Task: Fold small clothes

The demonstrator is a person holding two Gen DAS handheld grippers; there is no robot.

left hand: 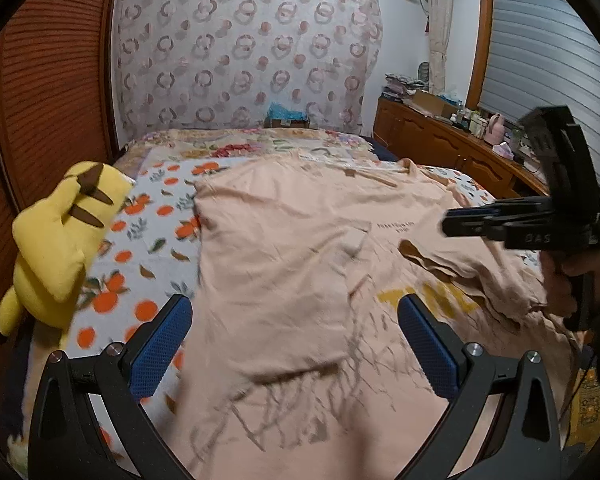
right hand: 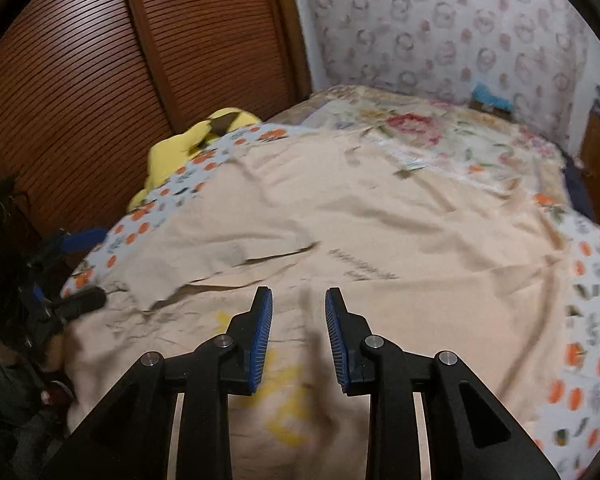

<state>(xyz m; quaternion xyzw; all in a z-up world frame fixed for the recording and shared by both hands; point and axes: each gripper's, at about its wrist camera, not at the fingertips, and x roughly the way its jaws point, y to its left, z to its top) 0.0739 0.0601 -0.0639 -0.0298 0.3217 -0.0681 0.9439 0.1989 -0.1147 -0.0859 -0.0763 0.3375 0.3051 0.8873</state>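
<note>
A peach T-shirt (left hand: 284,240) (right hand: 380,232) with yellow lettering and a small dark text print lies spread on the bed, one side flap folded over its middle. My left gripper (left hand: 296,320) hovers over the shirt's near part. It is open wide, with only cloth below its blue pads (left hand: 160,348). In the right wrist view it shows at the left edge (right hand: 88,268). My right gripper (right hand: 298,304) hangs just above the yellow letters with its jaws narrowly apart and nothing between them. In the left wrist view it is at the right (left hand: 448,224), held by a hand.
A yellow plush toy (left hand: 60,240) (right hand: 188,144) lies at the bed's left edge against louvred wooden doors (left hand: 48,80). An orange-print sheet (left hand: 148,220) and a floral quilt (left hand: 260,144) cover the bed. A wooden dresser (left hand: 440,136) with bottles stands on the right.
</note>
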